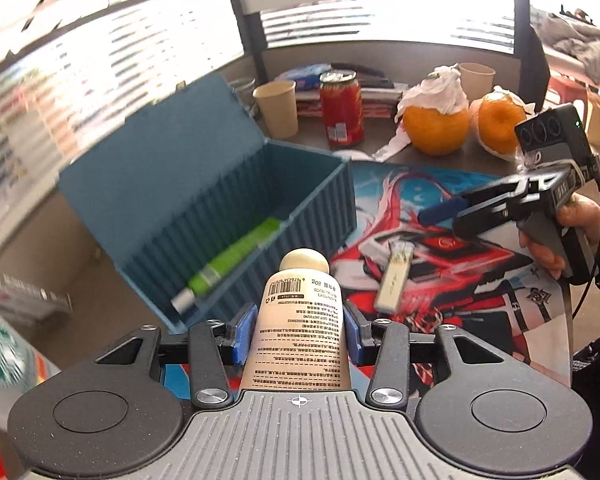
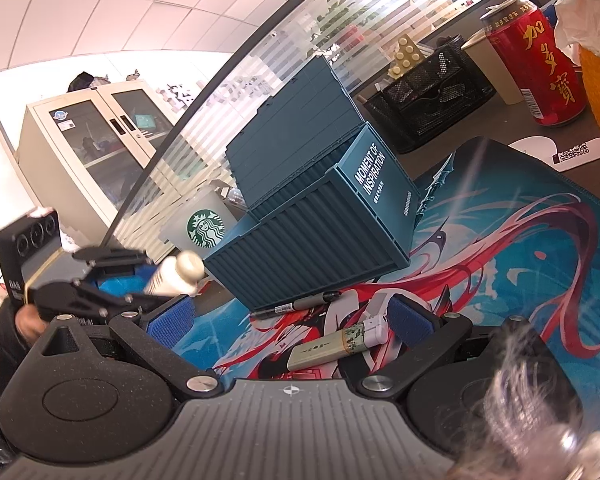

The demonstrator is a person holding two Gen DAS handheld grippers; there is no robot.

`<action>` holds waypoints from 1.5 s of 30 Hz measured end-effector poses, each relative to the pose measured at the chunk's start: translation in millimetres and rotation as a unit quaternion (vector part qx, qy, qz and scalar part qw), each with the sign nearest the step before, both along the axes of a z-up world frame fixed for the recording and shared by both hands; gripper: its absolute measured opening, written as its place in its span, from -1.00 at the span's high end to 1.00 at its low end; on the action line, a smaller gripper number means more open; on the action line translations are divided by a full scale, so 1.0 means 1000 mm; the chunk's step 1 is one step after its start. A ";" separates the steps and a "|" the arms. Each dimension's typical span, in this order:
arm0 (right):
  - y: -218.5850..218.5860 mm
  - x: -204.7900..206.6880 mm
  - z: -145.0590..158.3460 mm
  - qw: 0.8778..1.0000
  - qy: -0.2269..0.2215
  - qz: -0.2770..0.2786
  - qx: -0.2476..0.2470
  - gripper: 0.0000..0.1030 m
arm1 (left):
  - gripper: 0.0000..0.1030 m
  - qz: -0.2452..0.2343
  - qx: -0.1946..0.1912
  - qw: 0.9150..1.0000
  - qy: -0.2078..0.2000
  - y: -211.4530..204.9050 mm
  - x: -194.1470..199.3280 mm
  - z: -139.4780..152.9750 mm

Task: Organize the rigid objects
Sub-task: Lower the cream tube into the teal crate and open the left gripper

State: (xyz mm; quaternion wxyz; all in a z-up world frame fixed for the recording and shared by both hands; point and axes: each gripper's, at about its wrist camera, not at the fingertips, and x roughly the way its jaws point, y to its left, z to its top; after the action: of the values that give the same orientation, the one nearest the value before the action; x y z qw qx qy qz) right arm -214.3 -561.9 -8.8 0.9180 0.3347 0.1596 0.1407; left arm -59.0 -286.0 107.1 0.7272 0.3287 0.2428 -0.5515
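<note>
Left gripper [image 1: 297,336] clamps the cream tube [image 1: 300,320] mid-body: light, squeezable, slick. Right gripper [image 2: 290,326] gapes over the slim box [image 2: 328,348].

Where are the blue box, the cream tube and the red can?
blue box [image 1: 312,196]: left wrist view, its ribbed end wall.
cream tube [image 1: 300,320]: left wrist view, its printed body.
red can [image 2: 540,64]: right wrist view, its lettered side.

An office: glass-door filing cabinet [image 2: 100,128], frosted-striped partition [image 2: 220,112], mesh desk organizer [image 2: 428,100] (grid ceiling overhead).
</note>
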 end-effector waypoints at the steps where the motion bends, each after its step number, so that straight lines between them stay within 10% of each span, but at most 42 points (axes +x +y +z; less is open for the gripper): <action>1: 0.000 0.000 0.000 1.000 -0.001 0.001 0.000 -1.00 | 0.17 -0.006 0.001 1.000 -0.006 -0.003 0.001 0.004; 24: -0.004 -0.001 -0.003 1.000 -0.017 0.014 0.003 -1.00 | 0.16 -0.066 0.038 0.997 -0.020 -0.085 0.057 0.032; 45: -0.006 -0.003 -0.004 0.999 -0.030 0.021 0.005 -1.00 | 0.16 -0.099 0.082 0.990 0.052 -0.137 0.104 -0.019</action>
State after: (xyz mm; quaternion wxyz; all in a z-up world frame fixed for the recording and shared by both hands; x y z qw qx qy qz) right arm -217.4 -567.4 -12.6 0.9174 0.3317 0.1381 0.1712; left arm 45.2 -423.5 88.3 0.6261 0.3807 0.2905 -0.6154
